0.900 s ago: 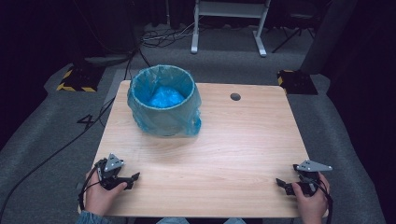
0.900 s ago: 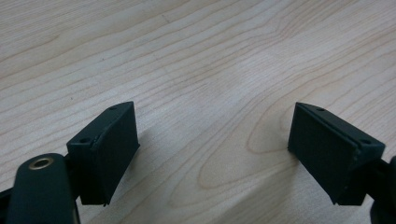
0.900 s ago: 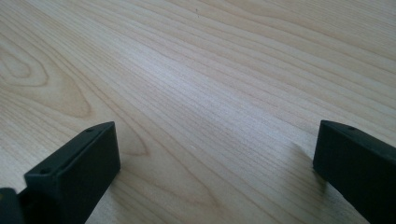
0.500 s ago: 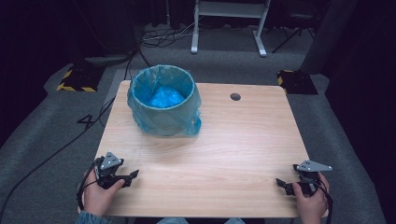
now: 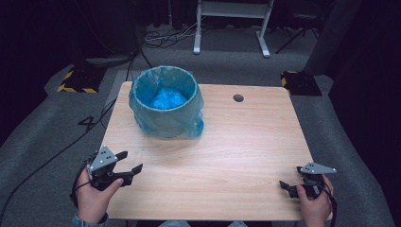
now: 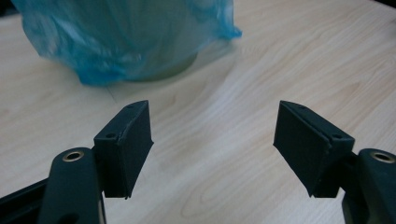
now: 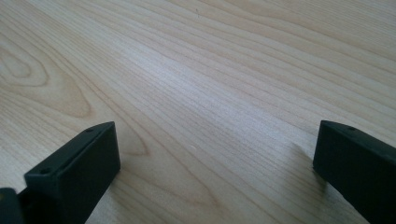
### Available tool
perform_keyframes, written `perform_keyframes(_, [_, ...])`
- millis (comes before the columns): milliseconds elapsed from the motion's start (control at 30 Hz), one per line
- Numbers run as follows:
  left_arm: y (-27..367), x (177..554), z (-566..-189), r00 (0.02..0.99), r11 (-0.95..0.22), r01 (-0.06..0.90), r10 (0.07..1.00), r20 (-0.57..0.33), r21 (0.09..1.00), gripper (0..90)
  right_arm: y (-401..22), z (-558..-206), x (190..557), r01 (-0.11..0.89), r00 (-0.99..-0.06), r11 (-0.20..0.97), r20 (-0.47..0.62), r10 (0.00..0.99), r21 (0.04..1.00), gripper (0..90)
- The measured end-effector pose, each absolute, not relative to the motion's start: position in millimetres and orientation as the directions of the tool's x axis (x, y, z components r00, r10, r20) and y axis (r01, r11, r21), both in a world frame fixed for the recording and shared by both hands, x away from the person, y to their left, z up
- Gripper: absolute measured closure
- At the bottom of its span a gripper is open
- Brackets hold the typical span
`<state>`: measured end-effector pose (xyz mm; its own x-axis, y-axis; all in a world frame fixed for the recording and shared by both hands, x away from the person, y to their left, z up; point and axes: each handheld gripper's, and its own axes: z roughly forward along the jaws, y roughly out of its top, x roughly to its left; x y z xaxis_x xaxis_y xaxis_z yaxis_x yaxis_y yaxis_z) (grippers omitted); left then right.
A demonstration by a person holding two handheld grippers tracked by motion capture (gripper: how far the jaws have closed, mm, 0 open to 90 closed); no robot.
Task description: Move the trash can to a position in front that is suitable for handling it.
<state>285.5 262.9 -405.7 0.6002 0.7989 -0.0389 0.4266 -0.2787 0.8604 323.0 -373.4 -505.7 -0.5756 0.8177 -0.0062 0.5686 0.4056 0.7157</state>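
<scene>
Wooden counter (image 5: 227, 142): blue-lined bin (image 5: 165, 101) at far left. Left gripper (image 5: 130, 163) near front-left corner, faces bin, jaws wide, empty. Right gripper (image 5: 285, 187) front-right, jaws apart, empty.

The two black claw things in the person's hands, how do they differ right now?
The left gripper sits at the near left of the table, angled toward the blue-lined bin; the right gripper sits near right, aimed across bare wood. Both have open, empty jaws.
</scene>
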Motion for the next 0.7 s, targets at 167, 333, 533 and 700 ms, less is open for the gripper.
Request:
perform_keyframes(167, [264, 290, -388, 0.601, -0.259, 0.387, 0.799, -0.029, 0.885, 27.8, -373, -506, 323, 0.569, -0.575, 0.406, -0.007, 0.818, 0.715, 0.3])
perform_keyframes(333, [264, 298, -377, 0.596, -0.260, 0.382, 0.803, -0.022, 0.887, 27.7, -373, -506, 323, 0.569, -0.575, 0.406, -0.007, 0.818, 0.715, 0.3])
perform_keyframes(533, [263, 311, -359, 0.592, -0.251, 0.346, 0.806, -0.002, 0.904, 27.3, -373, -506, 323, 0.568, -0.575, 0.407, -0.009, 0.818, 0.716, 0.3])
perform_keyframes(700, [261, 320, -350, 0.590, -0.245, 0.335, 0.808, 0.001, 0.910, 27.1, -373, -506, 323, 0.569, -0.575, 0.406, -0.007, 0.818, 0.715, 0.3])
